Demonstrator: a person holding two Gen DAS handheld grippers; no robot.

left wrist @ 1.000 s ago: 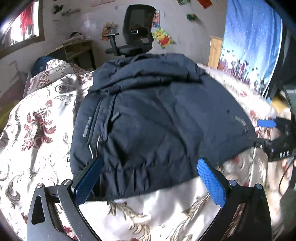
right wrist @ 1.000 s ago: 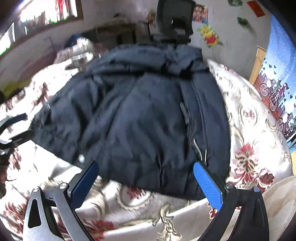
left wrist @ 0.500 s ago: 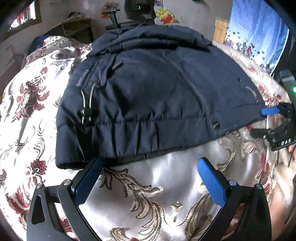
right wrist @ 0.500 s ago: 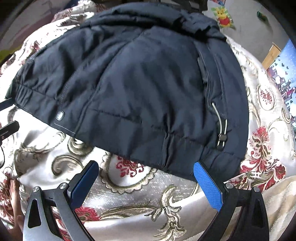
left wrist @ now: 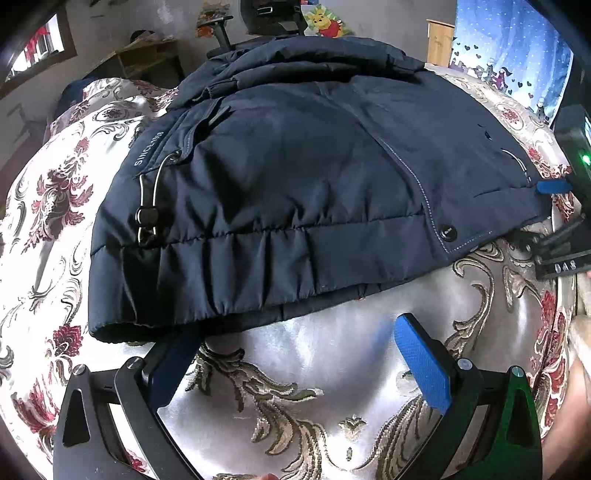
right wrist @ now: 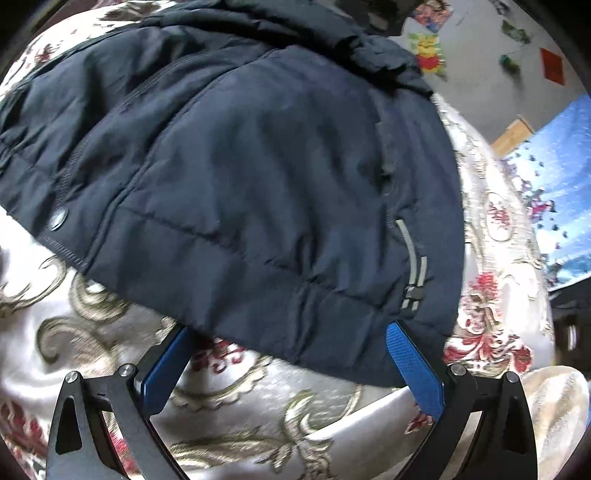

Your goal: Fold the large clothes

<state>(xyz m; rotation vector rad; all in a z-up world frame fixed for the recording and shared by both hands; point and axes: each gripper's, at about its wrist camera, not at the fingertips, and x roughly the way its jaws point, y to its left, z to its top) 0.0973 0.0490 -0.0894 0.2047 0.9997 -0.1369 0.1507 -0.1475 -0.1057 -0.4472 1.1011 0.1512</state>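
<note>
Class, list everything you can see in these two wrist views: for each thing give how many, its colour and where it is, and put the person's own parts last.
jacket: one, dark navy, lying on the bed, hem nearest both cameras
bedspread: one, cream with red and gold floral pattern, under the jacket
cord toggle: one, black on a silver cord, jacket's left side near the hem
snap: one, dark, at the front flap's lower corner
office chair: one, black, behind the bed
bear poster: one, yellow and red, on the far wall
curtain: one, blue, far right
left hand-held gripper: one, black with blue pads, open, at the hem
right hand-held gripper: one, black with blue pads, open, at the hem
</note>
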